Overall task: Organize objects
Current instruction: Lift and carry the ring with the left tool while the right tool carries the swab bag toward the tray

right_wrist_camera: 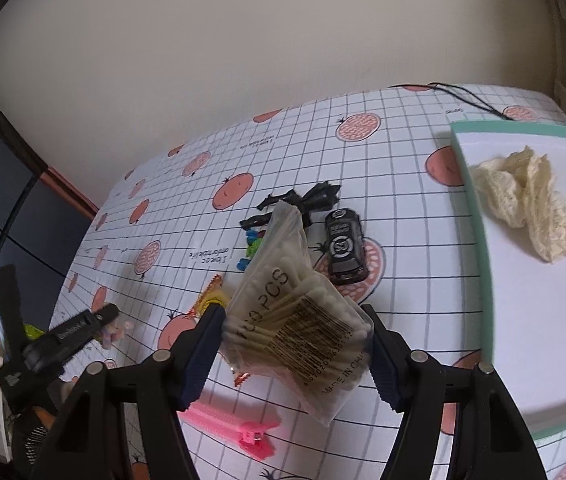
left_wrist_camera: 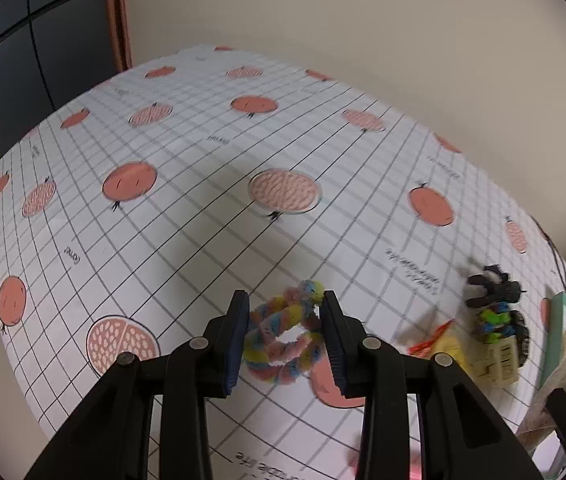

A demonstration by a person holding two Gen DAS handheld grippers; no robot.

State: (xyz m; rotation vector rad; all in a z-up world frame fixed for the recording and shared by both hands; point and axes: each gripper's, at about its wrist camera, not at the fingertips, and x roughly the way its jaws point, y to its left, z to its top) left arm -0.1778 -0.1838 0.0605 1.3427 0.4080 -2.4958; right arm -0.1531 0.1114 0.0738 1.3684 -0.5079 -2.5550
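Right wrist view: pinching the swab bag [right_wrist_camera: 299,320] between closed-in jaws above the tabletop [right_wrist_camera: 411,184], likely heading for the tray [right_wrist_camera: 479,216], while left jaws, partly open, straddling the chenille ring [left_wrist_camera: 283,340], seemingly ready to close.

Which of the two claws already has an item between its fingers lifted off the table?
The right claw: it grips the clear bag of cotton swabs aloft.
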